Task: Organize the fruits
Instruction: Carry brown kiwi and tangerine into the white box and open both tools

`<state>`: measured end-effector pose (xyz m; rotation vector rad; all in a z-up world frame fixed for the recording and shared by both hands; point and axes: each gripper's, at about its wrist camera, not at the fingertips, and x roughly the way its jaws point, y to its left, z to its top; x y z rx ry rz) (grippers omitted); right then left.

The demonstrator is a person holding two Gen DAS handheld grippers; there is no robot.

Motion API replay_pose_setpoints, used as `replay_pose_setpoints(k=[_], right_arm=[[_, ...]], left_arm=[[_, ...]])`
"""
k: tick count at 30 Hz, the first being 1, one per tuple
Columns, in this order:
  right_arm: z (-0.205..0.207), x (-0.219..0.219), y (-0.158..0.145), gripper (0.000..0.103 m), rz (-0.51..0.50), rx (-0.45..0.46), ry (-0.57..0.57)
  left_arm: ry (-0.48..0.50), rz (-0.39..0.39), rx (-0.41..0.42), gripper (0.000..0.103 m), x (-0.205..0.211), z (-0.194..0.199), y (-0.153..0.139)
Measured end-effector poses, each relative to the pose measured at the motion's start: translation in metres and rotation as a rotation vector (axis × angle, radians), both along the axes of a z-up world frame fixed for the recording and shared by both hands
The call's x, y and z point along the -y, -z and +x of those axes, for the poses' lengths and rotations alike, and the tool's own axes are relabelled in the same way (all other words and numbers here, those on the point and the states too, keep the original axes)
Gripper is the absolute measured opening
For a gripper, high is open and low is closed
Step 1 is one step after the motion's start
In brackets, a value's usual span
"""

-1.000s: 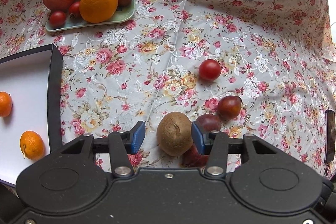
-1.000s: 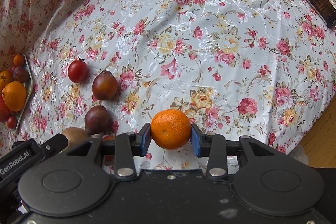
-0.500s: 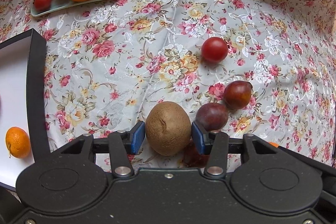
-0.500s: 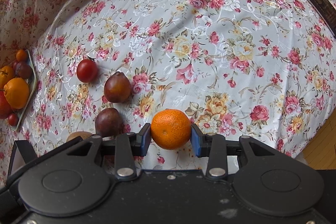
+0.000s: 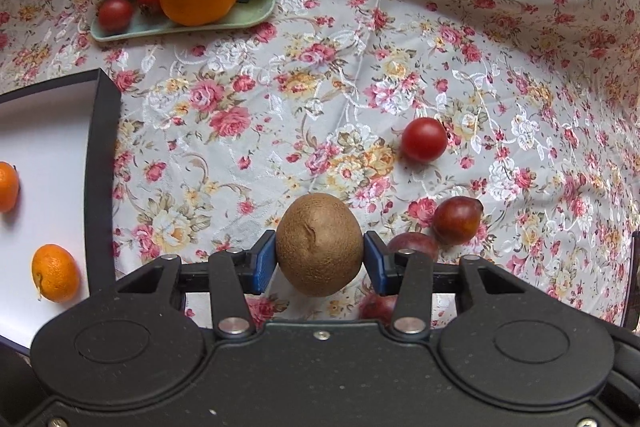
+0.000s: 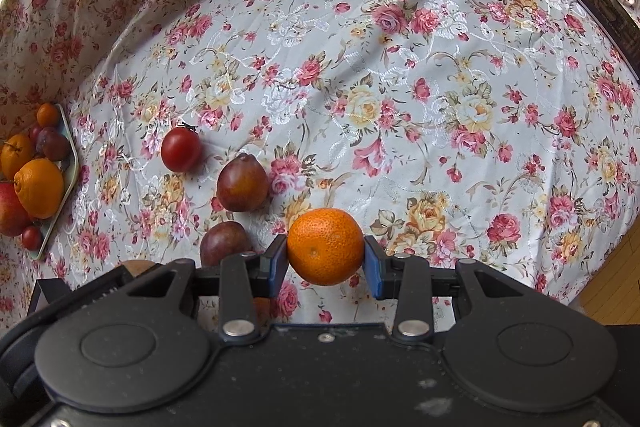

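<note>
Brown kiwi now sits clamped between the left gripper pads, lifted off the floral cloth; right gripper keeps its mandarin pinched; both seem bound for the white tray.

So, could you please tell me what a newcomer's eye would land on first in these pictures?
Probably the two held fruits: a brown kiwi gripped in the left tongs and an orange mandarin in the right tongs, both above the floral tablecloth. Next, the green tray piled with fruit at the far left.
</note>
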<state>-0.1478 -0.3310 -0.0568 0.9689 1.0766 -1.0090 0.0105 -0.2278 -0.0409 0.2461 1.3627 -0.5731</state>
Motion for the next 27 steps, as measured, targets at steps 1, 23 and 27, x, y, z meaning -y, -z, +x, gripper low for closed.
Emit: replay_pose_setpoints(k=[1,23,27], right_arm=[[0.001,0.000,0.000,0.040,0.001,0.001,-0.002],[0.073,-0.053,-0.001,0.040,-0.025,0.006,-0.123],[0.095,-0.073,-0.006,0.040,-0.050,0.044,-0.173]], left_arm=[[-0.007,-0.005,0.007,0.053,-0.002,0.001,-0.004],[-0.190,-0.032,0.130,0.053,-0.081,0.057,-0.052],[-0.265,-0.031,0.121,0.053,-0.112,0.074,-0.052]])
